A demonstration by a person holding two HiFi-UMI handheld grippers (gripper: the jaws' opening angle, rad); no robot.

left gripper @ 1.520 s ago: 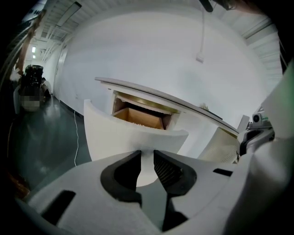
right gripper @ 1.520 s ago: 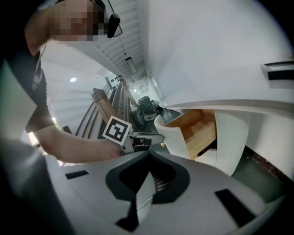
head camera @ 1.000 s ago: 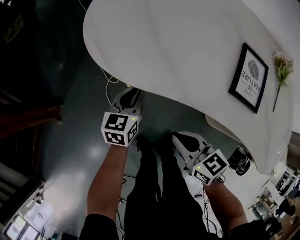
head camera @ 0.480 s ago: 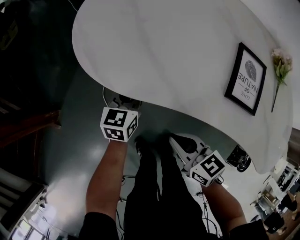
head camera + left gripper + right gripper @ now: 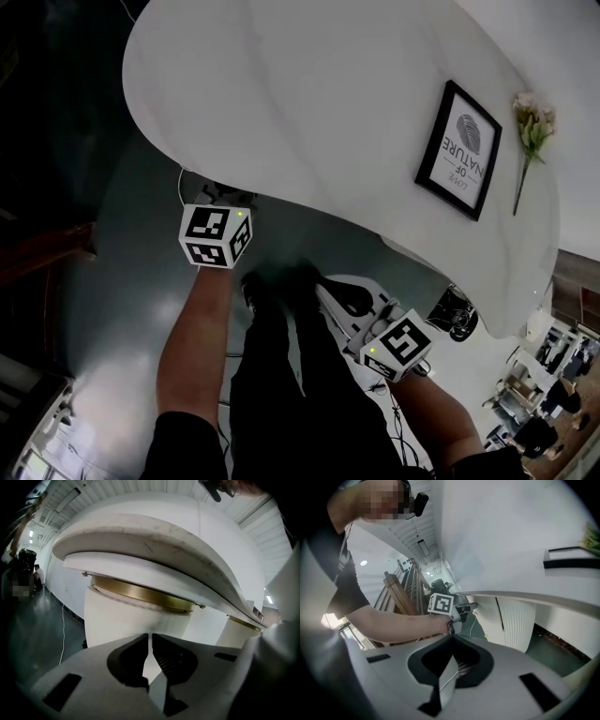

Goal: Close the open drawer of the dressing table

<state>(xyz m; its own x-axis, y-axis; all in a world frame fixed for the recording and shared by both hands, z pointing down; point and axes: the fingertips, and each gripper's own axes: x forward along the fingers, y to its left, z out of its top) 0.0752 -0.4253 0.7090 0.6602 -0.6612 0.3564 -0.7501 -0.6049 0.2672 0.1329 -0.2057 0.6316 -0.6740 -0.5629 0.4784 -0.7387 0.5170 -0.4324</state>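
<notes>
At the left, the left gripper (image 5: 149, 640) is pointing in under the near edge of the dressing table (image 5: 309, 103), and it is sitting further in than a second ago. In the head view its white nose was showing clear of the tabletop's rim then. Now it is tucking beneath that rim, with only the marker cube standing out over the dark floor (image 5: 122, 309). Its jaws have just been closing and are now standing all but shut, leaving a hairline slit at the tips. Nothing is lying between them and they are gripping nothing.

Just ahead of them the fluted white pedestal (image 5: 117, 620) with its brass ring (image 5: 140, 595) is filling the left gripper view. Above that ring is what I am taking for the drawer (image 5: 140, 576), a shallow white panel running right beneath the top. It is lying nearly in line with the tabletop's edge rather than jutting toward the person. So the drawer is looking pushed home or very close to it, though no view is showing the joint plainly. Narrowed jaws are making a blunt nose, which suits a last push better than a grip.

Further right, the right gripper (image 5: 452, 638) is hanging beside the person's dark trousers (image 5: 300, 375), near the table edge but apart from it. Its tips are resting together and empty, and it is taking no part in the push. At the far right of the tabletop the framed print (image 5: 458, 150) and the flower stem (image 5: 531, 122) are lying where they were.
</notes>
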